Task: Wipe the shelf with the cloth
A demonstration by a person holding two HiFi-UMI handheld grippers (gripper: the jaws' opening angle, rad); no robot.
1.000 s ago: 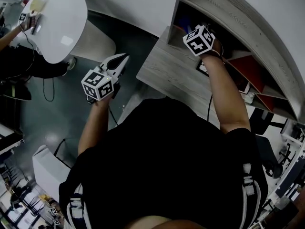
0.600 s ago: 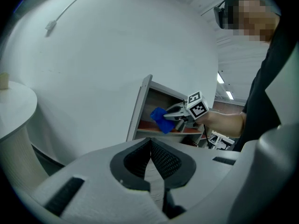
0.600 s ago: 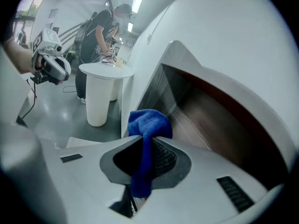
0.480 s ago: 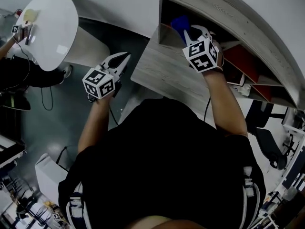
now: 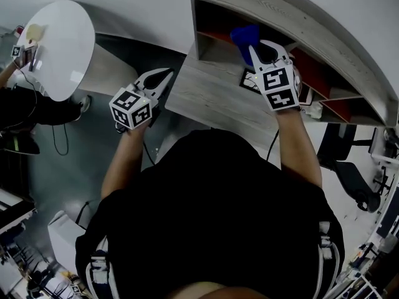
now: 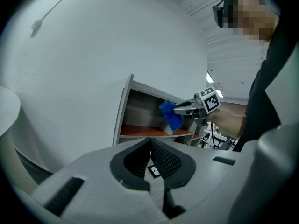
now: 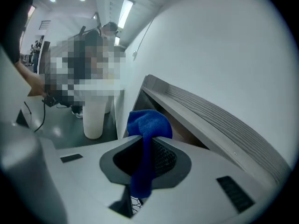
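Note:
A blue cloth (image 5: 245, 37) hangs bunched from my right gripper (image 5: 257, 50), which is shut on it at the mouth of the left compartment of the grey wooden shelf (image 5: 280, 11). In the right gripper view the cloth (image 7: 148, 125) drapes down between the jaws of the right gripper (image 7: 147, 143), with the shelf top (image 7: 205, 115) just ahead. My left gripper (image 5: 163, 76) is held off the left edge of the desk (image 5: 206, 98), shut on nothing. The left gripper view looks past the left gripper (image 6: 150, 141) at the shelf (image 6: 140, 111), the cloth (image 6: 169, 115) and the right gripper (image 6: 182, 108).
A square marker card (image 5: 250, 83) lies on the desk under my right hand. Red boards line the shelf compartments (image 5: 336, 108). A white round table (image 5: 59, 42) stands at far left with a person's hand (image 5: 19, 55) at it. A dark chair (image 5: 352, 173) is at right.
My right gripper has drawn back out of the compartment and shifted right along the shelf, so the blue cloth now shows. The left gripper has barely moved.

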